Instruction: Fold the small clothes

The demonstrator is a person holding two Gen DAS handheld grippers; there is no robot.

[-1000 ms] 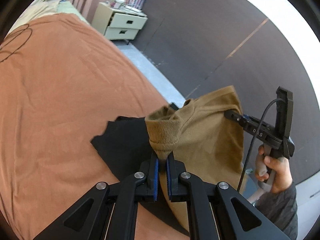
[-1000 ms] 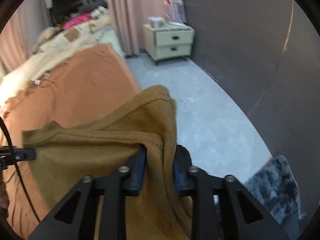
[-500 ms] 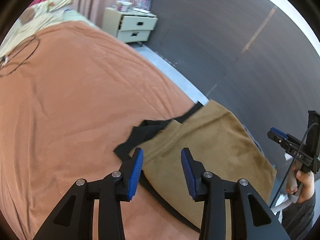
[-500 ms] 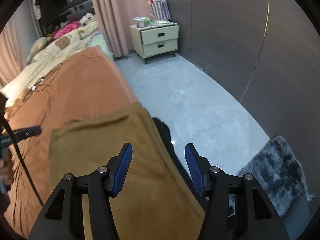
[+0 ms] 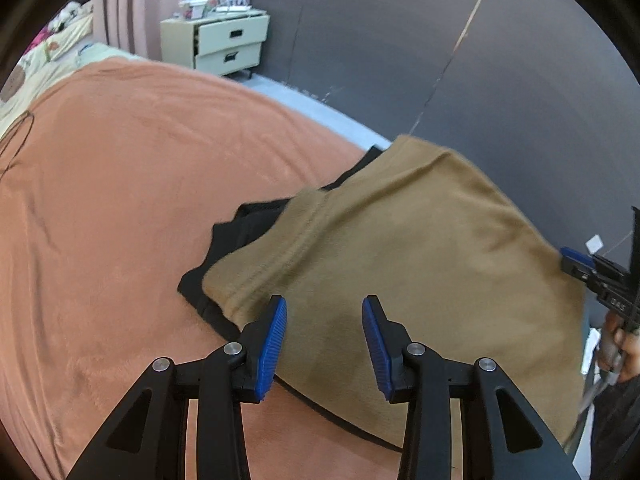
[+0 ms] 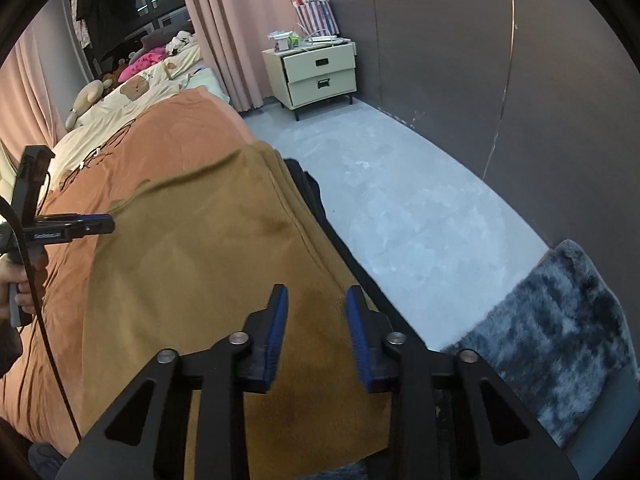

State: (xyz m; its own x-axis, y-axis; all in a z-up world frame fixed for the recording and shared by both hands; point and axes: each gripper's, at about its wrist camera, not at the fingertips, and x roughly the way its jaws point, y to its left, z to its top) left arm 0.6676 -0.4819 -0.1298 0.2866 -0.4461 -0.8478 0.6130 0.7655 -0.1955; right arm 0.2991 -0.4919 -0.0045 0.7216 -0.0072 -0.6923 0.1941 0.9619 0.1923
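Having let go, both tongs now hover empty over the tan garment dropped flat on the bed; left tongs gaping, right tongs narrowing on nothing; fold laid, smoothing likely next.

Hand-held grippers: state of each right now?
Left hand-held gripper: open, holding nothing, above the tan garment.
Right hand-held gripper: jaws closing, nothing pinched, tan garment below.
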